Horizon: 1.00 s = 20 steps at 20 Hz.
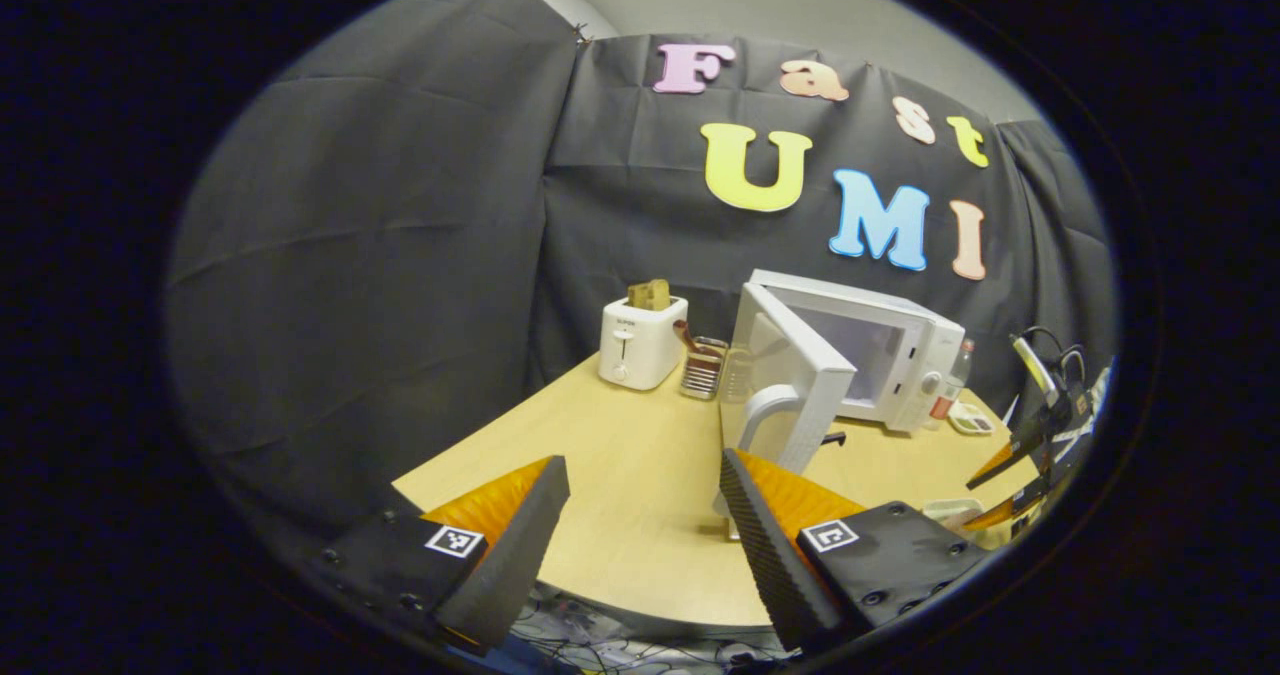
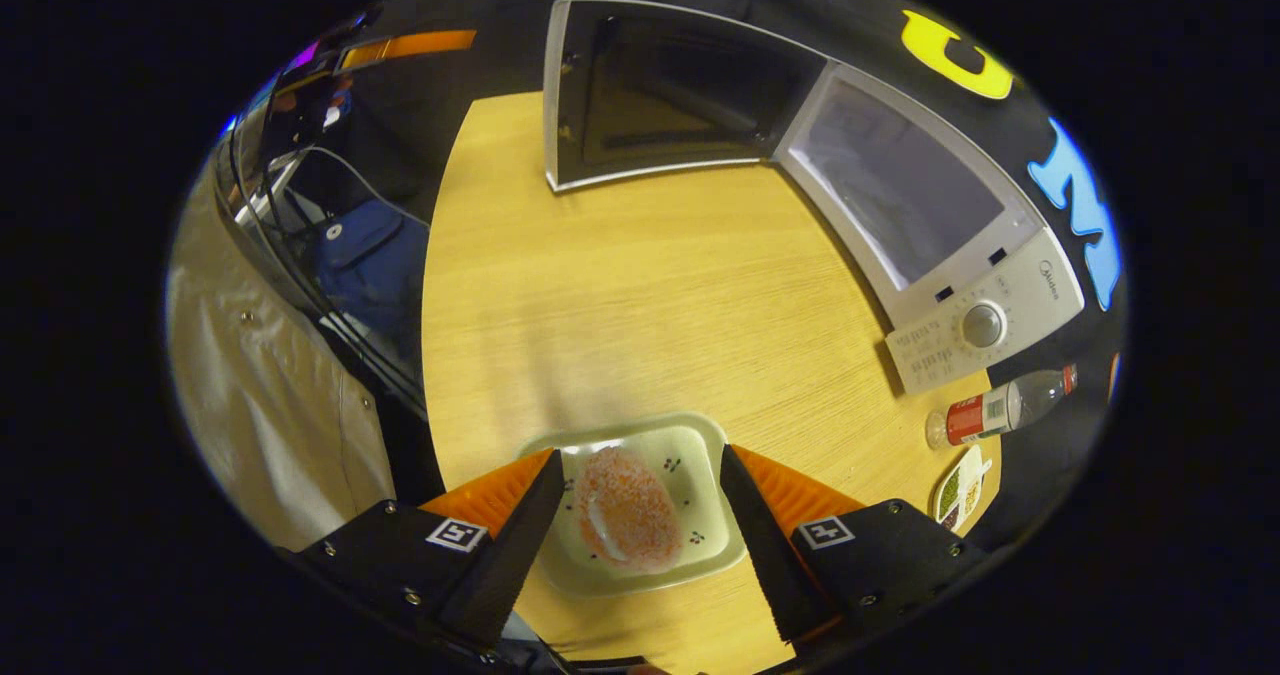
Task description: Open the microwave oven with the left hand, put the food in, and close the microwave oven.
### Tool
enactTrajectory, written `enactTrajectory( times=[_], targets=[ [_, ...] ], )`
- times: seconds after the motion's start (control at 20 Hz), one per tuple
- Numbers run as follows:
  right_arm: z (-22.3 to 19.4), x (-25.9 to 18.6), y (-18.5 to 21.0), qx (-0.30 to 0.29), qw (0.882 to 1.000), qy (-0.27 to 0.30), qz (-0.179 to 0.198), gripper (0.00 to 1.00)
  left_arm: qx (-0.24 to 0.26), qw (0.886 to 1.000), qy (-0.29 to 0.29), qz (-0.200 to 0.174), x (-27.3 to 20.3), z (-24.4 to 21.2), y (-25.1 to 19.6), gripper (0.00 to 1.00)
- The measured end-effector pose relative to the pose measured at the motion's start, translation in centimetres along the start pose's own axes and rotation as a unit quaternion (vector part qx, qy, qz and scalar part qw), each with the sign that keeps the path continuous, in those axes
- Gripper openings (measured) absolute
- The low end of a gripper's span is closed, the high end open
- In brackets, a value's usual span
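One microwave oven (image 1: pixel 880 355) with its door open, one toaster (image 1: pixel 640 340), one glass jar (image 1: pixel 703 366), one bottle (image 2: pixel 1005 407), one dish (image 2: pixel 700 455) of food (image 2: pixel 625 505), one small sectioned plate (image 2: pixel 960 490), on one desk (image 2: pixel 640 285).

microwave door (image 2: pixel 660 105) swung wide, cavity (image 2: pixel 890 195) unobstructed, bare table (image 2: pixel 650 295) before it, bottle (image 2: pixel 1000 410) beside

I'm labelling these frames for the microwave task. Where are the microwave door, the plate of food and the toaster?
microwave door (image 1: pixel 800 375): left gripper view, on its open white panel.
plate of food (image 2: pixel 700 470): right gripper view, on the plate's bare part beside the food.
toaster (image 1: pixel 635 345): left gripper view, on its front face.
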State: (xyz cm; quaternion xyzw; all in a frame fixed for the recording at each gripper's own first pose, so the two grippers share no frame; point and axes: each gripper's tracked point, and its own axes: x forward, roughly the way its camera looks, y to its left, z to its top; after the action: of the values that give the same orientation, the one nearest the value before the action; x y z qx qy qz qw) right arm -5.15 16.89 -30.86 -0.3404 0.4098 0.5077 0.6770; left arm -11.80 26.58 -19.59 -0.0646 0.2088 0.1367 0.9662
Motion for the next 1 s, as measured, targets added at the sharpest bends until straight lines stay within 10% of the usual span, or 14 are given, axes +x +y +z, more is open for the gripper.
enactTrajectory(
  times=[1.0],
  targets=[
    [-3.0, 2.1, 0.8, -0.028, 0.999, 0.026, -0.022, 0.66, 0.004, 1.0, -0.009, 0.015, -0.3, 0.7, -1.2, 1.0]
  ],
)
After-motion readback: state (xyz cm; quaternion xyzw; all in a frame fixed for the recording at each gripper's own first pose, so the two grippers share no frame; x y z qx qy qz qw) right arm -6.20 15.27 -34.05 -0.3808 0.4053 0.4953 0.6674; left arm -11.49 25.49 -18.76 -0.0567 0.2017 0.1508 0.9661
